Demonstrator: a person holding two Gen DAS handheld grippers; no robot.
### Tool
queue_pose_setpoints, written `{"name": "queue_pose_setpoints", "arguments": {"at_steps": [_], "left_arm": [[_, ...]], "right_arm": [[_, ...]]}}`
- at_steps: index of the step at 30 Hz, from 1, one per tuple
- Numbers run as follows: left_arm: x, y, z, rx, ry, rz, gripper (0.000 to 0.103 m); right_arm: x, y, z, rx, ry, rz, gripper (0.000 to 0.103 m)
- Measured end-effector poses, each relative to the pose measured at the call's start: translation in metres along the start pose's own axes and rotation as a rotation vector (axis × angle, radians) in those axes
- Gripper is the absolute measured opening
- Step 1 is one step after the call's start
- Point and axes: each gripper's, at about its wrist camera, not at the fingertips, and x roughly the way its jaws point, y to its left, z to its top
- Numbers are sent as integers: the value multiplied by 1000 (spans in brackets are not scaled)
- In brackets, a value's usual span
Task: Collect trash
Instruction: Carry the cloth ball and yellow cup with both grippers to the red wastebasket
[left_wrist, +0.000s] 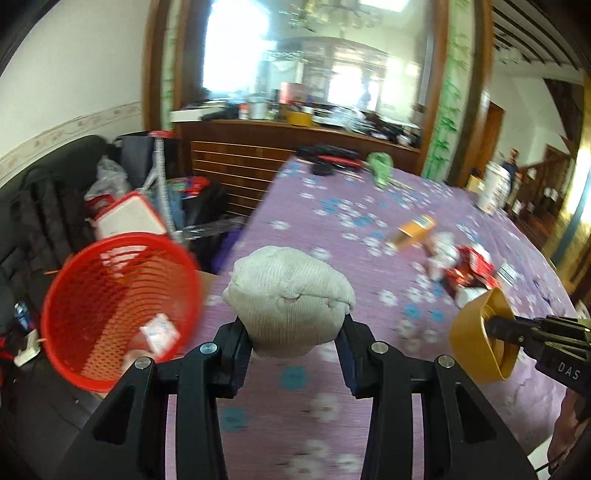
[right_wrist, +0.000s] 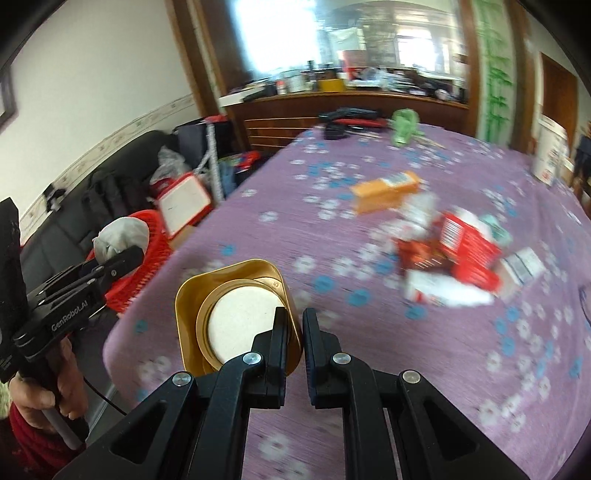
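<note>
My left gripper (left_wrist: 293, 325) is shut on a balled grey knitted cloth (left_wrist: 290, 295), held above the table's near left edge beside the red mesh basket (left_wrist: 118, 310). The basket holds a small white packet (left_wrist: 160, 332). My right gripper (right_wrist: 294, 325) is shut on the rim of a gold square cup (right_wrist: 236, 317) with a white disc inside; the cup also shows in the left wrist view (left_wrist: 480, 336). Further right on the purple tablecloth (right_wrist: 406, 369) lies a trash pile: an orange carton (right_wrist: 384, 190), red packaging (right_wrist: 465, 247) and white wrappers (right_wrist: 443, 291).
A black sofa (left_wrist: 44, 206) with bags and a red-white box (left_wrist: 127, 216) stands left of the table. At the table's far end lie black items (right_wrist: 347, 118) and a green object (right_wrist: 404, 125). A wooden sideboard (left_wrist: 280, 144) stands behind.
</note>
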Motion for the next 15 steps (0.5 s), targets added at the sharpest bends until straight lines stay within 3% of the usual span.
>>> {"name": "queue_pose_setpoints", "arguments": {"at_steps": [7,15], "left_arm": [[-7,72,4,-101,-21,116,39],[3,137,-2,-180,13,203,40]], "right_arm": [[29,56,31,-77,34,94,9],[68,123,65,-142,55,173,9]]}}
